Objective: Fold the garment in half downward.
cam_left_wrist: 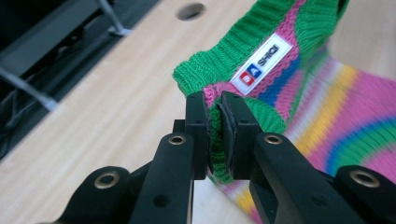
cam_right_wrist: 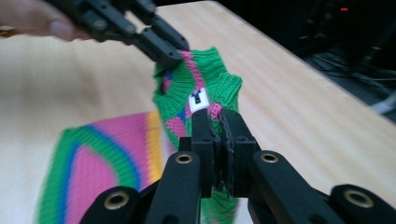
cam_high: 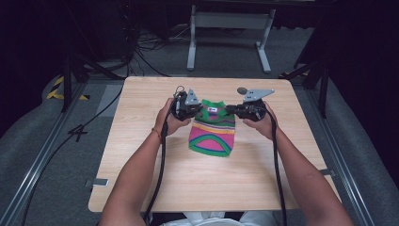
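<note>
Dark curtains and a grey carpeted floor (cam_high: 42, 141) surround your light wooden table (cam_high: 141, 155), with a white metal stand (cam_high: 230, 21) on the far side and black cables trailing across the floor at the far left. On the table, near its middle and a little toward the far edge, lies a small knitted sweater (cam_high: 212, 132) in green, pink, yellow and blue stripes, its body spread flat toward you and its neck end pointing away. A white label (cam_left_wrist: 260, 63) with red and blue marks sits inside the green ribbed collar (cam_left_wrist: 233, 46). Your left gripper (cam_high: 196, 109) comes in from the left with its jaws closed on the left shoulder of the sweater; in the left gripper view, green and pink knit is pinched between the two black pads just beside the collar. Your right gripper (cam_high: 231, 109) comes in from the right and is clamped the same way on the right shoulder, with a fold of green knit squeezed between its pads in the right gripper view. The two grippers face each other across the collar, close together, and the neck end is raised slightly off the wood between them. A round hole (cam_left_wrist: 190, 10) in the tabletop sits just beyond the collar.
</note>
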`<act>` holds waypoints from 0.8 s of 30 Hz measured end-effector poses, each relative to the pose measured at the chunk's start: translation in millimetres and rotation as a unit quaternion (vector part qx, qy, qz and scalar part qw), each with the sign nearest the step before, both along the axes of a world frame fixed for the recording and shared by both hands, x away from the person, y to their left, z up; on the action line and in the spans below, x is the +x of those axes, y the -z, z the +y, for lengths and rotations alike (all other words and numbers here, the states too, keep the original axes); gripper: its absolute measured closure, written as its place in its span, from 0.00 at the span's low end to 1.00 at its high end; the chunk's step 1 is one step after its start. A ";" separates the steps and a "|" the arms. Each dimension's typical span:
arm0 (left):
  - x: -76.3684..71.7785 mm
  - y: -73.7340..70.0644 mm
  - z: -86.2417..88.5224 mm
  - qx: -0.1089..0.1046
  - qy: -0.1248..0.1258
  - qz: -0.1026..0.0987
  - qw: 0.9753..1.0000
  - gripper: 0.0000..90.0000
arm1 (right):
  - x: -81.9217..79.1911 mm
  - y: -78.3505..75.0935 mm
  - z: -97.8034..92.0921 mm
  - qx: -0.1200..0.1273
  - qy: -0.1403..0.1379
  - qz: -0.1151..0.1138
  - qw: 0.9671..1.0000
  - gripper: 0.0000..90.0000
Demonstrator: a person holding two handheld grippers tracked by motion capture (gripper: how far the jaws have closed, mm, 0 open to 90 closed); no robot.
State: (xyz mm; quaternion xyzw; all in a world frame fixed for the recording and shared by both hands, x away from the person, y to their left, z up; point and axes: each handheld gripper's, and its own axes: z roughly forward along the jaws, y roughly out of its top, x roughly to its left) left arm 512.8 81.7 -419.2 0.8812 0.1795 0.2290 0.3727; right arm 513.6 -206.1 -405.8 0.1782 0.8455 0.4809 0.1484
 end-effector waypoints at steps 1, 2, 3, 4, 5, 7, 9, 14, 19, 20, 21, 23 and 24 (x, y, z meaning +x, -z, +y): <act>-4.6 4.6 2.2 -0.001 0.015 0.007 1.000 0.91 | -3.6 1.8 0.0 -0.002 -0.003 0.000 1.000 0.94; -4.6 4.6 2.2 -0.001 0.015 0.007 1.000 0.91 | -9.0 5.4 -0.4 -0.006 -0.008 0.002 1.000 0.94; -6.8 7.1 3.1 0.006 0.020 0.003 1.000 0.91 | -12.5 7.8 -0.6 -0.006 -0.013 0.007 1.000 0.94; -12.6 14.0 4.4 0.018 0.029 0.006 0.999 0.91 | -16.5 11.2 -0.9 -0.012 -0.020 0.007 1.000 0.94; -12.6 14.0 4.4 0.018 0.029 0.006 0.999 0.91 | -16.5 11.2 -0.9 -0.012 -0.020 0.007 1.000 0.94; -18.8 20.1 5.5 0.026 0.039 0.014 0.999 0.91 | -25.0 18.0 -0.3 -0.028 -0.030 0.009 0.999 0.94; -23.4 23.5 6.4 0.028 0.051 0.020 0.998 0.91 | -32.4 22.2 -0.7 -0.033 -0.044 0.015 0.998 0.94; -40.7 35.1 3.2 0.046 0.085 0.045 0.994 0.92 | -54.1 36.8 4.9 -0.073 -0.064 0.029 0.995 0.94; -57.7 38.5 3.0 0.055 0.103 0.061 0.991 0.92 | -62.9 45.3 5.4 -0.093 -0.071 0.037 0.992 0.93; -59.5 38.9 3.1 0.057 0.106 0.059 0.991 0.92 | -64.9 47.3 4.7 -0.096 -0.071 0.040 0.992 0.93; -65.3 39.9 4.6 0.061 0.110 0.066 0.990 0.91 | -67.9 50.0 3.9 -0.101 -0.072 0.042 0.991 0.93; -67.8 40.8 4.8 0.060 0.111 0.066 0.990 0.90 | -71.2 52.5 3.3 -0.105 -0.075 0.047 0.991 0.92; -74.9 42.6 4.9 0.071 0.120 0.066 0.988 0.89 | -73.7 54.1 2.8 -0.110 -0.076 0.044 0.990 0.91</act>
